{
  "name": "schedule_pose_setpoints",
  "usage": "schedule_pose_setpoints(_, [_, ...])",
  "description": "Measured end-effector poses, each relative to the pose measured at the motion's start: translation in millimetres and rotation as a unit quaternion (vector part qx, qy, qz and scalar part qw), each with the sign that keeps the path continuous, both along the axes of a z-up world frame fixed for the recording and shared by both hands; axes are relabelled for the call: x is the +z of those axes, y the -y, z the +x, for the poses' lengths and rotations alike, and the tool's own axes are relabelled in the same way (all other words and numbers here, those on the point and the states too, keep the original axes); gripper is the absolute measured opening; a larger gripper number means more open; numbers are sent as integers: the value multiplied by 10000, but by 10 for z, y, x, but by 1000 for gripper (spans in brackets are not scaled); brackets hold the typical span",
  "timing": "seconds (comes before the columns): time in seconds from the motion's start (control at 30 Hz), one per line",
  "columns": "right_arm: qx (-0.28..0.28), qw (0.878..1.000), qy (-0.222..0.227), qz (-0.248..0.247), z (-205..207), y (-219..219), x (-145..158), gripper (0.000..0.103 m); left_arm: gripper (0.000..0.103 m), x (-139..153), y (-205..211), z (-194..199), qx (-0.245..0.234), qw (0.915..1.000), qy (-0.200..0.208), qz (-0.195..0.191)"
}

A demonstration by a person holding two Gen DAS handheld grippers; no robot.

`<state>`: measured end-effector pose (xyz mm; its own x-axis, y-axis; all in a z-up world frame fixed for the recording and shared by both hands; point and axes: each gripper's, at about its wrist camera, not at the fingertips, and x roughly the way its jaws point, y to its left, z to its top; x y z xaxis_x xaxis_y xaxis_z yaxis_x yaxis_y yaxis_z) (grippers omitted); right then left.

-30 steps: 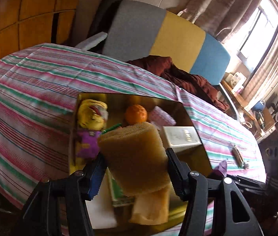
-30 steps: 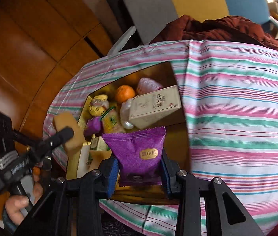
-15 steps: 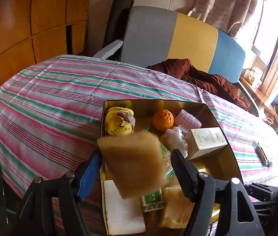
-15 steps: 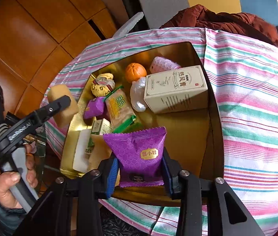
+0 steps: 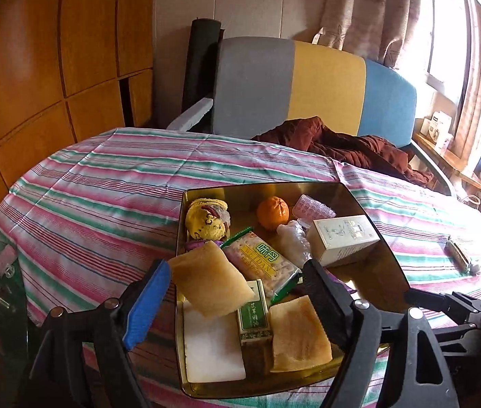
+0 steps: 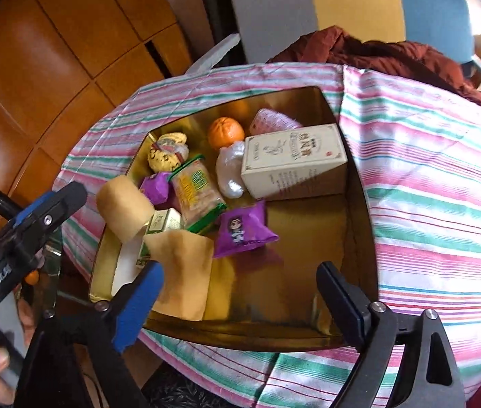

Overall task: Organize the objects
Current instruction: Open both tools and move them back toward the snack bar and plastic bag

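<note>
1. Yellow sponge (image 5: 210,279) is seen just ahead of the left claw (image 5: 237,285), loose between jaws just opened wide, over the tin's (image 5: 369,204) near-left corner.
2. Purple packet (image 6: 243,229) lies released ahead of the wide right claw (image 6: 240,292), inside the tin.

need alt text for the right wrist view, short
A purple snack packet lies in a gold tray just beyond the open right hand-held gripper, whose jaws have just been opening. The tray, on a striped tablecloth, also holds an orange, a cream box and sponges.
</note>
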<state>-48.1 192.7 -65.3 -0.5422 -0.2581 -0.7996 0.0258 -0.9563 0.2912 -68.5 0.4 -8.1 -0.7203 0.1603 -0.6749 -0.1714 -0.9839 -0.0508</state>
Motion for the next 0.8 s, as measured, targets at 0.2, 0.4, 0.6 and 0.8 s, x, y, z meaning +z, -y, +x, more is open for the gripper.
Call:
schedule_pose_setpoints(0.2, [-248,9990,-327,172,89,-77,76,95,81,27,-92,107,-145,9999,-34,-77])
schedule_pose_setpoints(0.4, [-405,9964,-640,379,169,-169,174,102,81,60,-183,165,-283,9995,-43,-105])
schedule_pose_setpoints(0.6, [-503,9938,-807,581,221,-292,251,103,81,96,-284,199,-424,9989,-70,-187])
schedule_pose_setpoints(0.8, [-725,9909,-889,703,248,-557,302,103,81,109,-404,213,-541,9980,-64,-315])
